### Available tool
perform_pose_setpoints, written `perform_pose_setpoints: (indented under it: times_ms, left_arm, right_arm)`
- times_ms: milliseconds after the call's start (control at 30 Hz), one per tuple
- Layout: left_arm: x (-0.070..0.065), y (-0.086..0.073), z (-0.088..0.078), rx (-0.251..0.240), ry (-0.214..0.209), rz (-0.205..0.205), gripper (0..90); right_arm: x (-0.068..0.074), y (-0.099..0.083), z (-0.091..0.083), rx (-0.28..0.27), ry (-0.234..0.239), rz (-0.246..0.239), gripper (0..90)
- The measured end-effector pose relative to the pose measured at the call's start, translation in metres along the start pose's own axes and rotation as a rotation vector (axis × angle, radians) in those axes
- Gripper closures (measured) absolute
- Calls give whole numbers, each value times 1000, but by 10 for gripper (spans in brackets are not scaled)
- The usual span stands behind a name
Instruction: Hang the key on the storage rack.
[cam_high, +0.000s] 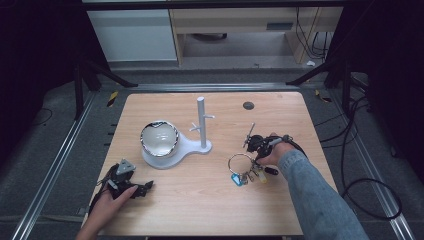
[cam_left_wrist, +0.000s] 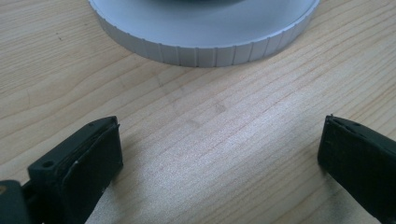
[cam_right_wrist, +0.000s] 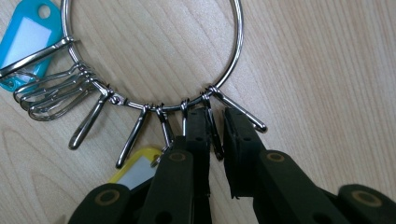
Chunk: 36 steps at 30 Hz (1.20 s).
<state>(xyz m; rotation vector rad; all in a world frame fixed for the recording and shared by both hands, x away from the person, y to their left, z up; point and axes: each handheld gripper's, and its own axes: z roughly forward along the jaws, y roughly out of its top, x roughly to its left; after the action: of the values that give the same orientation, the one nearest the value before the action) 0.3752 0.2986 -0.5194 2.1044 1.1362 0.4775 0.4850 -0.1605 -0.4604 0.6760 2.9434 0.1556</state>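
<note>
Big steel key ring (cam_right_wrist: 154, 56) lies flat on the wood table (cam_high: 210, 200), right of centre, near the white stand (cam_high: 202, 131). Loose snap hooks hang along its rim, plus a blue tag (cam_right_wrist: 23, 39) and a yellow tag (cam_right_wrist: 135, 170). Right gripper (cam_right_wrist: 217, 133) has its jaws nearly together, pinching one hook (cam_right_wrist: 213, 128) at the ring's edge. Left gripper (cam_left_wrist: 219, 154) rests front-left, jaws spread wide over bare wood, just short of the stand's round base (cam_left_wrist: 205, 39).

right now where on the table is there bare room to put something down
Free: the near middle of the table, between the left claw and the key ring; also the far corners either side of the white stand. Crowded: around the bowl and at the right claw on the ring.
</note>
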Motion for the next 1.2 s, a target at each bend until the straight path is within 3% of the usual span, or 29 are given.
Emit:
perform_pose_setpoints:
  times_ms: [367,700,1200]
  left_arm:
    - [0,0,0,0,0,0,0]
    - [0,0,0,0,0,0,0]
    - [0,0,0,0,0,0,0]
  right_arm:
    - [0,3,3,-1,11,-2,865]
    - [-1,2,1,-20,21,27,886]
    - [-3,-3,-23,-67,25,42,887]
